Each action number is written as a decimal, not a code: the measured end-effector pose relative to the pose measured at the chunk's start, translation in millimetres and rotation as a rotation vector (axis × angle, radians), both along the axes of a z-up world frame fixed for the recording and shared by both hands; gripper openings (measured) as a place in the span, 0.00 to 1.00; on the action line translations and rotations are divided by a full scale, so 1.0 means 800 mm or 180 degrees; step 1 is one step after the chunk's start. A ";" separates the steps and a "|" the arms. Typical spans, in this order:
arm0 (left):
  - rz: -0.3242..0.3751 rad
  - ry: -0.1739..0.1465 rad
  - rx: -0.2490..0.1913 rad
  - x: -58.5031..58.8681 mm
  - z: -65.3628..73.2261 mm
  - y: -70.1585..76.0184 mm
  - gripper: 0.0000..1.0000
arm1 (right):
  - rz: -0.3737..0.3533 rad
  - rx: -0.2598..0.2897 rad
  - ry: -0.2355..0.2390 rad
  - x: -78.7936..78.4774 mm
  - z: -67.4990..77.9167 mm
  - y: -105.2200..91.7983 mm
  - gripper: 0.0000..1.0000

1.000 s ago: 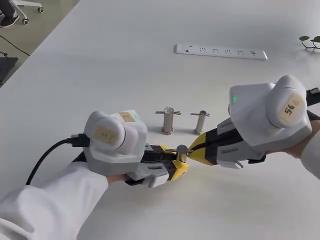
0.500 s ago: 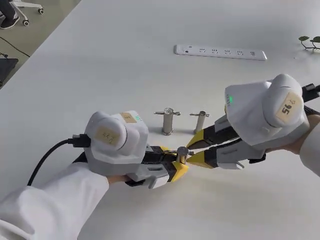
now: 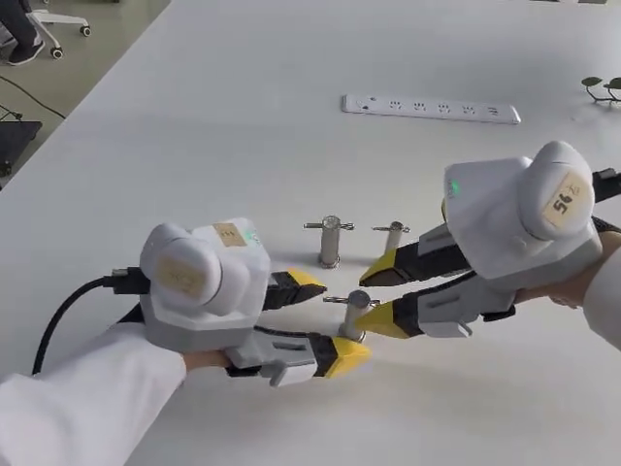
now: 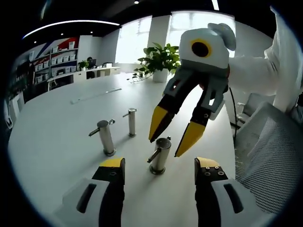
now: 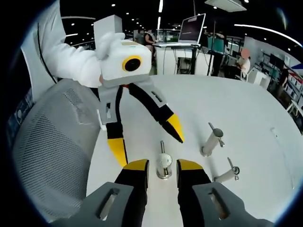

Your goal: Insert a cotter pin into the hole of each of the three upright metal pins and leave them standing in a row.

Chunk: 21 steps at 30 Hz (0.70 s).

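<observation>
Left tongs (image 3: 335, 318) and right tongs (image 3: 374, 301) spread — gripping nothing.
Between them stands the nearest metal pin (image 3: 356, 320), silvery, cotter pin (image 3: 340, 300) through its top, upright on the counter (image 3: 243, 146); two like pins (image 3: 330, 247) just behind it.

Bright, even light (fisheye edges warp), sharp.

Broad white table (image 3: 243, 126), power strip (image 3: 431, 108); potted plant (image 4: 158, 59) by bright windows (image 4: 134, 43)
</observation>
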<state>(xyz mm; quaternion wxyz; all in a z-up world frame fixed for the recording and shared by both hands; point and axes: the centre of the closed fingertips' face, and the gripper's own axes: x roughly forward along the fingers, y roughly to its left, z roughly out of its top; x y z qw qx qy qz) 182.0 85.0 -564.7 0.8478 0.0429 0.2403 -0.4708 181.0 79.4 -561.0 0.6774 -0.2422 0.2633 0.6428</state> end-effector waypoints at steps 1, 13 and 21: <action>-0.0007 -0.0001 -0.0033 -0.003 0.006 0.003 0.64 | -0.0014 0.0045 0.0067 -0.002 -0.001 0.001 0.18; 0.0026 -0.0300 0.0101 -0.013 0.029 0.038 0.99 | -0.0112 0.0138 0.0089 -0.002 -0.012 0.006 0.19; 0.0094 -0.0162 0.0100 -0.024 0.024 0.054 0.99 | -0.0099 0.0109 0.0116 -0.004 -0.020 0.007 0.18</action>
